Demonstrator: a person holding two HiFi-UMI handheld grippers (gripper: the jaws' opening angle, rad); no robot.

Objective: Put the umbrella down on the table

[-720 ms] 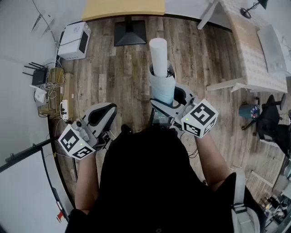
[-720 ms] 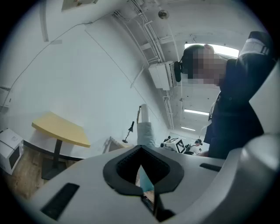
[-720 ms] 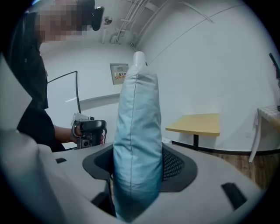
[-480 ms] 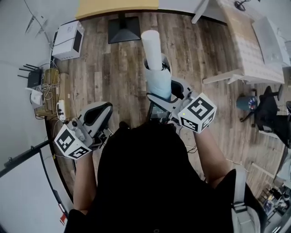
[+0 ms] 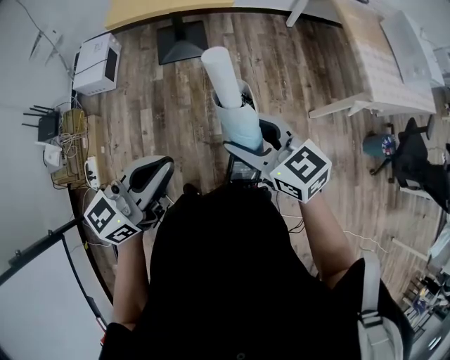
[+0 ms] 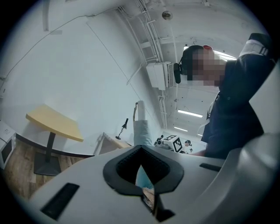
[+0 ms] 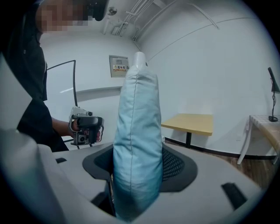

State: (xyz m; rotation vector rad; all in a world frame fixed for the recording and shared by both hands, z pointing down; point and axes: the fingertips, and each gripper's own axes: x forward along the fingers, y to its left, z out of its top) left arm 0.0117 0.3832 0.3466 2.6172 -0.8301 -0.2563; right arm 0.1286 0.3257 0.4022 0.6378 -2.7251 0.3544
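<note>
Item: pale blue folded umbrella (image 5: 240, 126), white cylindrical end (image 5: 219, 70) uppermost, held upright in the air over the wood plank floor (image 5: 176, 105) and resting on no table. Holder: right tongs (image 5: 246, 146), clenched on the umbrella's fabric low down, with the dark pads pressed against both of its sides and spread wide by its bulk. Left tongs (image 5: 156, 172): closed together with nothing between them, carried nearer the body at the person's left, well apart from the umbrella. Tables: yellow-topped table on a black pedestal (image 5: 155, 13) ahead by the white wall; pale wooden table (image 5: 380, 56) off to the right; both well apart from the umbrella. Also on the floor: white boxy appliance (image 5: 95, 63) near the left wall. Person: black top, one hand on each tool.
</note>
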